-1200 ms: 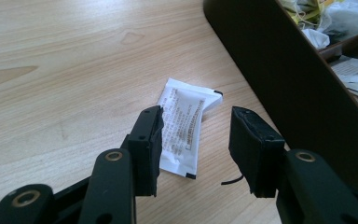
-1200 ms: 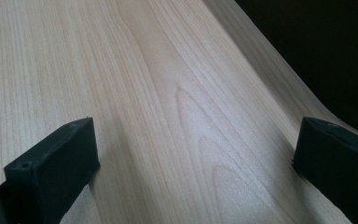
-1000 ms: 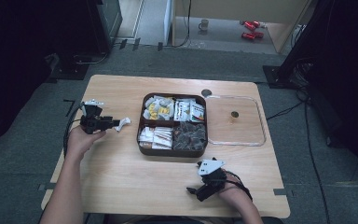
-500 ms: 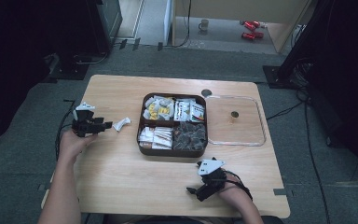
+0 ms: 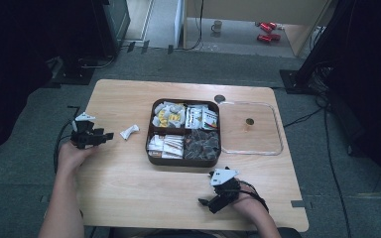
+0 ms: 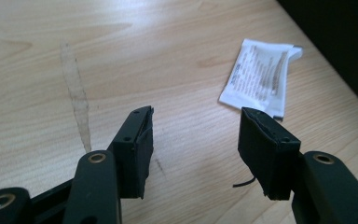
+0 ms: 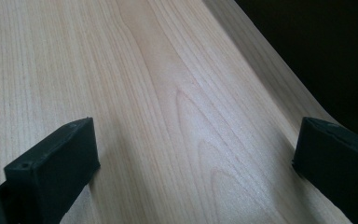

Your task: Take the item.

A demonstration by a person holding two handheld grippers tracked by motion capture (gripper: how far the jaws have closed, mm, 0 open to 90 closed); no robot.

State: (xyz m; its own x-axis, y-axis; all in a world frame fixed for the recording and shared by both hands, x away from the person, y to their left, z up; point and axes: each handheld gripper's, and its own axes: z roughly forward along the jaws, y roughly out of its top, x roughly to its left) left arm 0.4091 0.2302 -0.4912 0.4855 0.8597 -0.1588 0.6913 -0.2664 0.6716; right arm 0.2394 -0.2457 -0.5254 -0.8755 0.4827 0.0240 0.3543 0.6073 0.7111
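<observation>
Lying just beyond the left claw (image 6: 193,154): white packet (image 6: 261,77).

Pale wooden surface (image 5: 129,183) with rounded corners, bearing a white sachet (image 5: 129,132) toward its left, a brown four-compartment tray (image 5: 183,161) of packets at the middle, and a clear square lid (image 5: 273,148) touching the tray's right side.
</observation>
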